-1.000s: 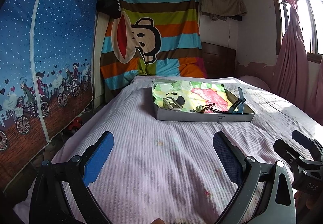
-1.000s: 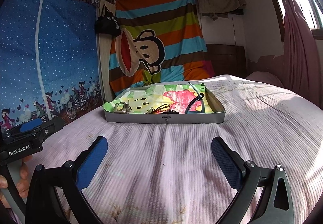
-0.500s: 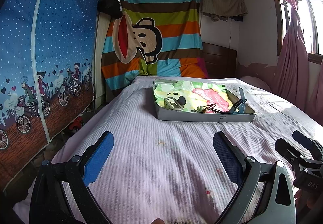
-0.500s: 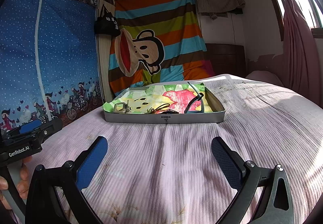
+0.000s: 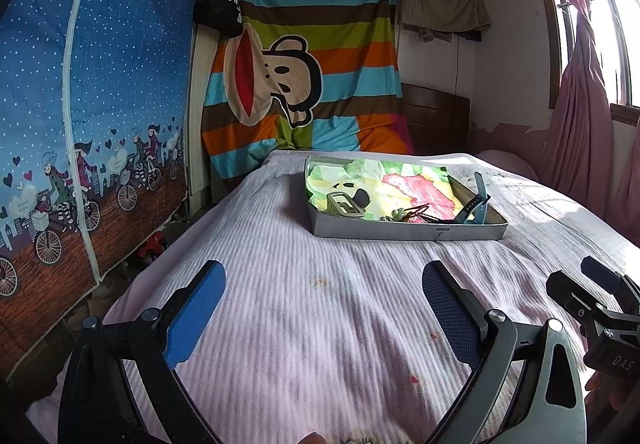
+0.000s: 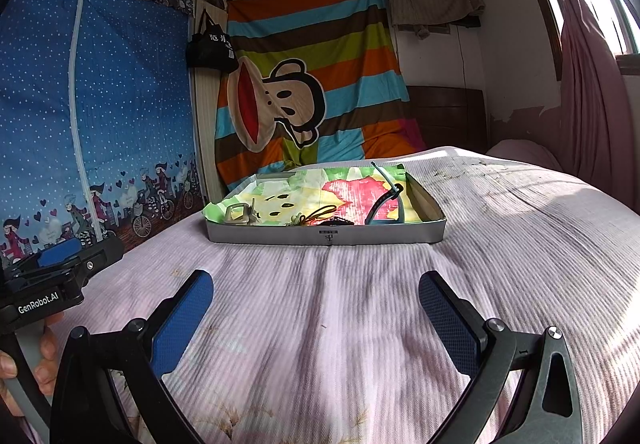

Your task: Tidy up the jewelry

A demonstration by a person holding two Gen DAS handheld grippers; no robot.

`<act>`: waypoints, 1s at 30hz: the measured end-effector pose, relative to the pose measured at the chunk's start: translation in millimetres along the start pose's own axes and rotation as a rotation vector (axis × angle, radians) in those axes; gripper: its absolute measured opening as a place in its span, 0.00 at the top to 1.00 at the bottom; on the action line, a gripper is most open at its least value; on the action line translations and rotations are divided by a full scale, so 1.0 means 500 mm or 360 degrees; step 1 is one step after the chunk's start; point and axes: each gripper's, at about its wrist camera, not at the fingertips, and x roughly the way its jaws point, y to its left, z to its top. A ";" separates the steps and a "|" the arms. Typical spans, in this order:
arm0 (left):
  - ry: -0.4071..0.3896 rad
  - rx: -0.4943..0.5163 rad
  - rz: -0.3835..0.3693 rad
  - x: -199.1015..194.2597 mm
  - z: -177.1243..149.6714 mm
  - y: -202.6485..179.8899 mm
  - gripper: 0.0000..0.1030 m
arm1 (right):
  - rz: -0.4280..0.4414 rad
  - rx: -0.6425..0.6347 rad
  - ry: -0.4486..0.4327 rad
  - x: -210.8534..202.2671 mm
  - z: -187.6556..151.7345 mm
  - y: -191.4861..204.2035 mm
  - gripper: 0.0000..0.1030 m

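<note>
A shallow grey tray [image 5: 400,232] [image 6: 326,238] lined with colourful paper lies on the bed ahead. In it are a pale buckle-like piece [image 5: 342,203] [image 6: 237,212] at the left, a small tangle of dark cords and beads [image 5: 416,213] [image 6: 316,217] in the middle, and a blue band [image 5: 476,203] [image 6: 386,199] at the right. My left gripper [image 5: 322,302] is open and empty, well short of the tray. My right gripper [image 6: 316,306] is open and empty too, also short of the tray.
The bed has a pink ribbed cover [image 5: 320,308]. A blue fabric wardrobe [image 5: 92,91] stands at the left, past the bed's left edge. A striped monkey cloth [image 5: 304,83] hangs behind the bed. A pink curtain [image 5: 580,115] and window are at the right.
Both grippers have drifted very slightly towards the tray. Both stay open and empty. Nothing in the tray has moved.
</note>
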 end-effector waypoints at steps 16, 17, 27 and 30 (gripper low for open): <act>0.0000 -0.0001 -0.0001 0.000 0.000 0.000 0.06 | -0.0001 0.0000 0.0001 0.000 -0.001 0.001 0.00; 0.0000 -0.0001 -0.0001 0.000 0.000 0.000 0.06 | -0.0001 -0.0001 0.0002 0.001 -0.001 0.001 0.00; 0.0001 0.0000 -0.0001 0.000 0.000 0.001 0.06 | 0.0002 -0.0006 0.0007 0.001 -0.004 0.003 0.00; 0.0000 0.0000 -0.0002 0.000 0.001 0.000 0.06 | 0.0003 -0.0006 0.0007 0.001 -0.005 0.005 0.00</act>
